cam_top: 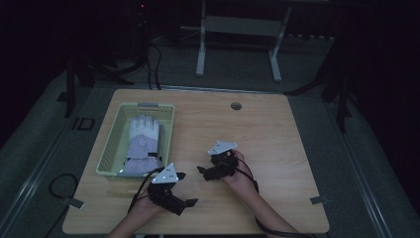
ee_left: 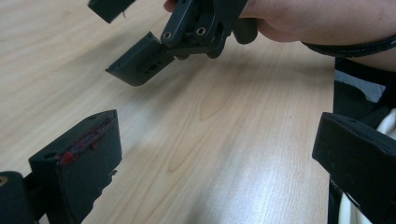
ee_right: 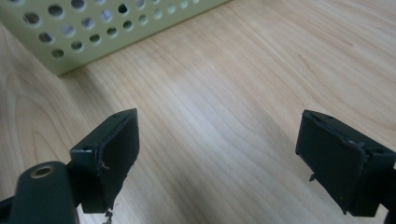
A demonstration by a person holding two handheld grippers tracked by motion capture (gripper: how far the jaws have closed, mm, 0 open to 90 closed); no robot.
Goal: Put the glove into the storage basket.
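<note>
Both grippers hovered empty over the table (cam_top: 277, 129). The left gripper (cam_top: 184, 188) had its jaws spread wide, beside the right gripper (cam_top: 202, 172), likewise wide apart. The glove (cam_top: 141, 144) lay in the basket (cam_top: 110, 148) just ahead of the left gripper.

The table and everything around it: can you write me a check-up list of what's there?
Surface: wooden table, bare around the hands, with a round cable hole near its far edge.
Job's things: white and lilac glove lying flat in a pale green perforated basket on the table's left side.
Clutter: nothing seen.
Grippers: left hand-held gripper open, empty, close to the basket's near corner; right hand-held gripper open, empty, over bare wood.
Cables: black cable trailing from each gripper off the near edge; another cable loops on the floor at left.
Surroundings: dark room, grey floor, white frame legs behind the table.
</note>
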